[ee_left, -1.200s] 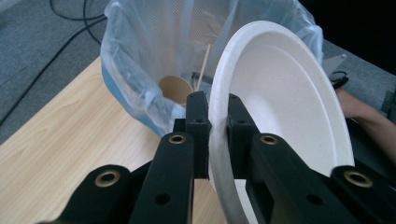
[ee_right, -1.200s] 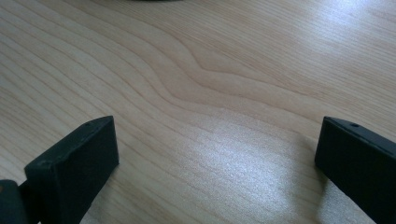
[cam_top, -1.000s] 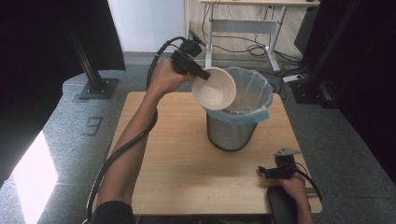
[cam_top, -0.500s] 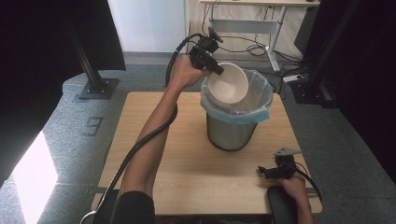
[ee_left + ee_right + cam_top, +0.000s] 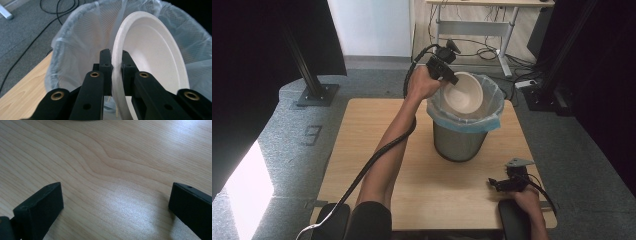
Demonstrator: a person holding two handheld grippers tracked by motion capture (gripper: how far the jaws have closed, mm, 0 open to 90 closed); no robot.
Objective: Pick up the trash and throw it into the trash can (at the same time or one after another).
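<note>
Forearm point(image 5: 392, 135) outstretched over bin point(image 5: 464, 135)

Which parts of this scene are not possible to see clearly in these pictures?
- Bottom of the bin: in the high view and the left gripper view, the paper plate and the bag liner cover it.
- Plate's near edge: in the left gripper view, the left hand-held gripper clamps it and the frame's bottom cuts it off.
- Right hand-held gripper: small in the high view; its open jaws are cut by the edges of the right gripper view.
</note>
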